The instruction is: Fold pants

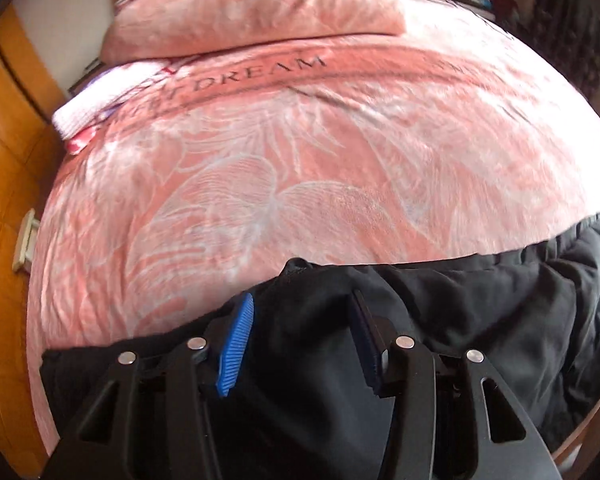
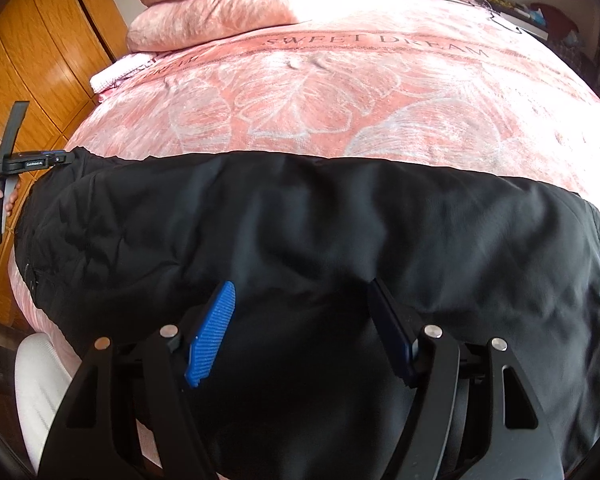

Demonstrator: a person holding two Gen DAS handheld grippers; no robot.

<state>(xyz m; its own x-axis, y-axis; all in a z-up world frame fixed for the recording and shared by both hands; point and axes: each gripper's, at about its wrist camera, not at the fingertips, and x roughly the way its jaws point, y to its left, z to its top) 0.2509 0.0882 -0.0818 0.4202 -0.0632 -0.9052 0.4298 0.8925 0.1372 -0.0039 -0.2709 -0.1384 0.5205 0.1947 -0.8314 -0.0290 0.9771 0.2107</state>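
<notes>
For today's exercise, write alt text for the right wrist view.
Black pants lie spread across a pink blanket, with the open right hand-held gripper over them. The left hand-held gripper meets their far left end; pink pillows sit behind.

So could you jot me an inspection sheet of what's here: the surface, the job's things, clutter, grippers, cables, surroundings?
Surface: bed under a pink leaf-print blanket lettered SWEET DREAM.
Job's things: black pants spread across the near edge, wrinkled.
Clutter: folded pink bedding and a white cloth at the far side.
Grippers: left gripper open, fingers astride a raised pants fold; right gripper open over the pants. Touching or not: cannot tell.
Cables: nothing seen.
Surroundings: wooden cabinets on the left; blurred dark items along the far right edge; a white thing below the bed edge.
</notes>
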